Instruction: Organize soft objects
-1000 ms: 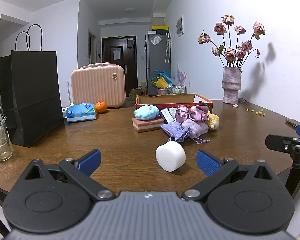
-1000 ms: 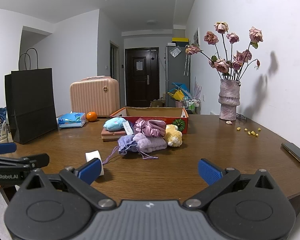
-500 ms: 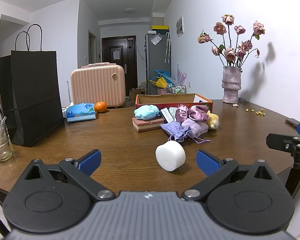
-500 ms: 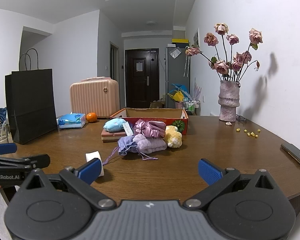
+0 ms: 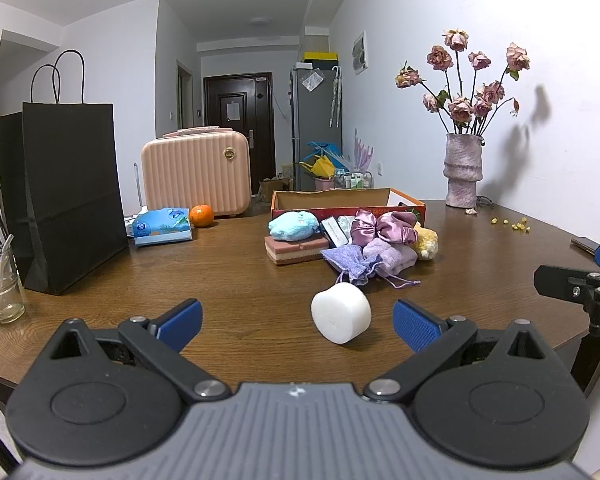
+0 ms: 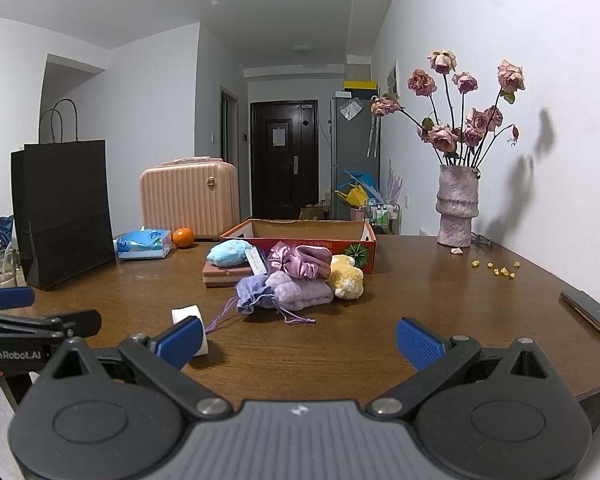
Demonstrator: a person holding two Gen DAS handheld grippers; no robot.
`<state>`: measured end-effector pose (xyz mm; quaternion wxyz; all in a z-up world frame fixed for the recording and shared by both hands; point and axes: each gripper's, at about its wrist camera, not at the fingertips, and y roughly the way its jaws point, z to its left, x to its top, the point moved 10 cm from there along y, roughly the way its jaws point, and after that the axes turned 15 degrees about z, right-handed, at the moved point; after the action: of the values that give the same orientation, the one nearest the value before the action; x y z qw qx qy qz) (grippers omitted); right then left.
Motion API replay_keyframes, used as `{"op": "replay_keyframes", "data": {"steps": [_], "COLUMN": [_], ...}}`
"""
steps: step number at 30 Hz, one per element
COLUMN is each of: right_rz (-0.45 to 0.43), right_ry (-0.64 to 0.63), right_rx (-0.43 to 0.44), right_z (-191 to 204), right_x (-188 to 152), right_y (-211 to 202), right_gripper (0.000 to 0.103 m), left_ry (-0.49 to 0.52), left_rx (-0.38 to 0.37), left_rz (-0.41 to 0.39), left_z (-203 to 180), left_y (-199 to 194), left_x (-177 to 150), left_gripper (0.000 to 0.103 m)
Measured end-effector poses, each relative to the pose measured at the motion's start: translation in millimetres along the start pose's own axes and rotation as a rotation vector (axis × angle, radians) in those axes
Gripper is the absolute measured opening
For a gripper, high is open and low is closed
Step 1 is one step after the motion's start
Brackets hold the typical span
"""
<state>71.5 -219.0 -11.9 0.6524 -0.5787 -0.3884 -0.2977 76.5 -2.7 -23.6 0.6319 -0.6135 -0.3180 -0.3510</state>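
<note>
The left gripper (image 5: 296,320) is wide open and holds nothing. It sits low at the near edge of the brown bench (image 5: 228,272), in the bottom of its own view, and it looks straight along the top. The white puff (image 5: 341,313) lies on its side just ahead, a bit right of the middle of the frame.

The right gripper (image 6: 298,338) is wide open too, with nothing in it. It is also low and level at the bench edge. In its view the white puff (image 6: 188,316) peeks out in the lower left, partly behind the blue pad.

The other soft things sit in a heap in the middle of both views: a blue plush (image 5: 294,225), a shiny pink bow (image 5: 382,230), a purple pouch (image 5: 350,263), a lilac towel (image 5: 394,258) and a yellow plush (image 5: 427,242). They lie just in front of the open red box (image 5: 348,200), not in it.

I think the next step is to pick up the white puff with the left gripper. To do it well, slide forward and a little right so the puff sits between the two pads. Squeeze gently, because it is squashy and round and may roll away. Then lift it over the heap and set it down in the box.
</note>
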Motion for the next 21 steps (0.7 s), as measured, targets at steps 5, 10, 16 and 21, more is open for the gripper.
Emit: {"op": "replay_keyframes", "data": {"steps": [5, 10, 16, 21], "right_rz": [0.000, -0.002, -0.002, -0.001], "right_ry": [-0.001, -0.001, -0.002, -0.005], "right_rx": [-0.001, -0.001, -0.001, -0.004], "right_z": [1.2, 0.8, 0.9, 0.8], "right_x": [-0.3, 0.3, 0.2, 0.2], "right_y": [0.8, 1.1, 1.3, 3.1], "right_gripper": [0.103, 0.103, 0.103, 0.103], "left_ry": [0.000, 0.000, 0.001, 0.004], "left_rx": [0.000, -0.001, 0.000, -0.002], "left_rz": [0.000, 0.000, -0.001, 0.002], "left_z": [0.0, -0.5, -0.8, -3.0], "left_y": [0.0, -0.8, -1.0, -1.5], "left_x": [-0.1, -0.2, -0.2, 1.2], "left_gripper": [0.103, 0.103, 0.103, 0.103]}}
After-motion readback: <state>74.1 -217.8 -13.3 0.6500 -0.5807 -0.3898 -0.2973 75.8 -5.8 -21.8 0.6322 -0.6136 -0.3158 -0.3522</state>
